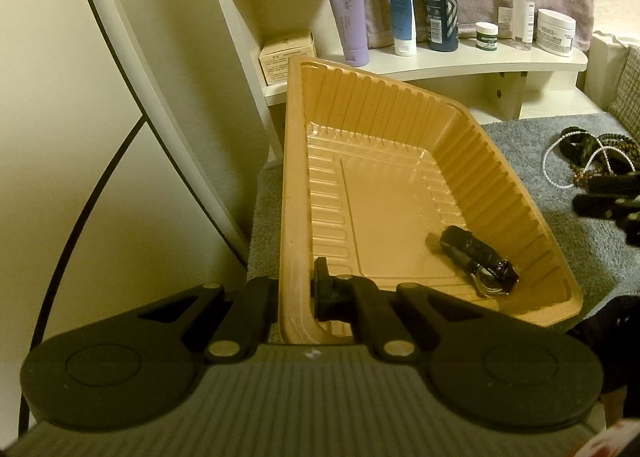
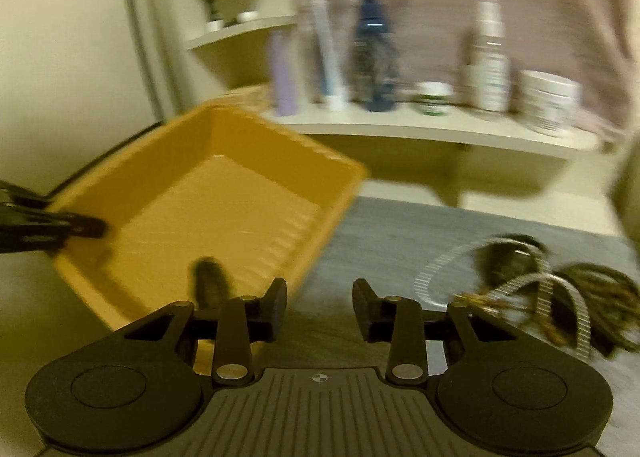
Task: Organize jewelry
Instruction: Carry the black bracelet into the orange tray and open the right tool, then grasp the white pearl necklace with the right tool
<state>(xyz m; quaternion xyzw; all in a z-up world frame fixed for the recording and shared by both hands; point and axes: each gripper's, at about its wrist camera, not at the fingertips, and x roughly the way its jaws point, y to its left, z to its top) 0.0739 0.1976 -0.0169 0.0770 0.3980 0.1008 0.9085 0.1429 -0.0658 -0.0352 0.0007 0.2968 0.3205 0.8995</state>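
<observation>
Grey mat (image 1: 568,257): one tray (image 1: 294,177) pinched by left tool (image 1: 296,293), one watch (image 1: 478,265) inside; right tool (image 2: 320,307) agape

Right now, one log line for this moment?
left gripper: shut on tray rim | right gripper: open, empty | watch: in tray | necklaces: on mat

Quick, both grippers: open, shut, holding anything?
Left gripper: shut on the tray rim.
Right gripper: open, holding nothing.
</observation>
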